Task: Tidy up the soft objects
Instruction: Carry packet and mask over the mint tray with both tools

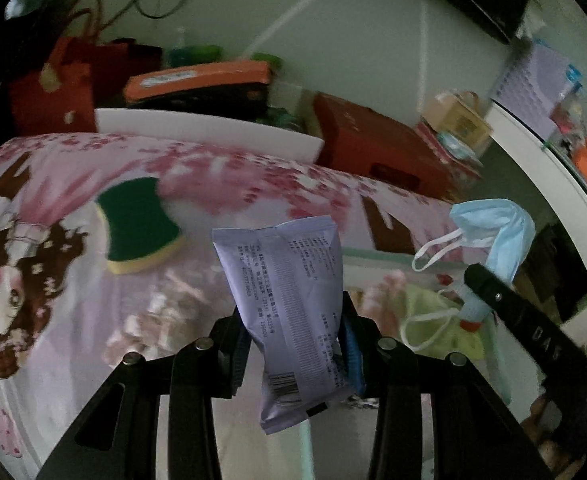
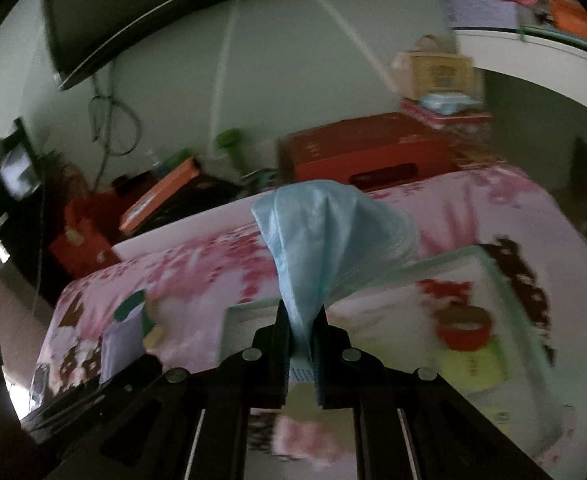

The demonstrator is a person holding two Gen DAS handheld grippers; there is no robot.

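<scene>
The lavender packet point(image 1: 289, 320) stands nearly upright between the fingers of the left gripper point(image 1: 295, 344), its long axis running up and down with a slight lean to the left; the barcode end hangs low toward the camera and the crimped top edge points up and away. The fingers are clamped on its lower half, lifting it clear of the pink floral bedspread point(image 1: 73, 312).

The blue face mask point(image 2: 325, 240) is pinched at one bunched end by the right gripper point(image 2: 302, 344), whose fingers are squeezed tight together on the fabric — the rest of the mask fans upward and droops to the right. Seen from the left wrist, that same mask hangs folded, its white ear loop dangling to the left.

On the bed behind the packet lies a green-and-yellow sponge point(image 1: 141, 226), flat, green side up. Under the right gripper sits a clear-rimmed tray point(image 2: 505, 280) holding a yellow-green mask point(image 1: 441, 320) and a red-rimmed item (too blurred to name). Red boxes point(image 1: 377, 148) crowd beyond the bed.
</scene>
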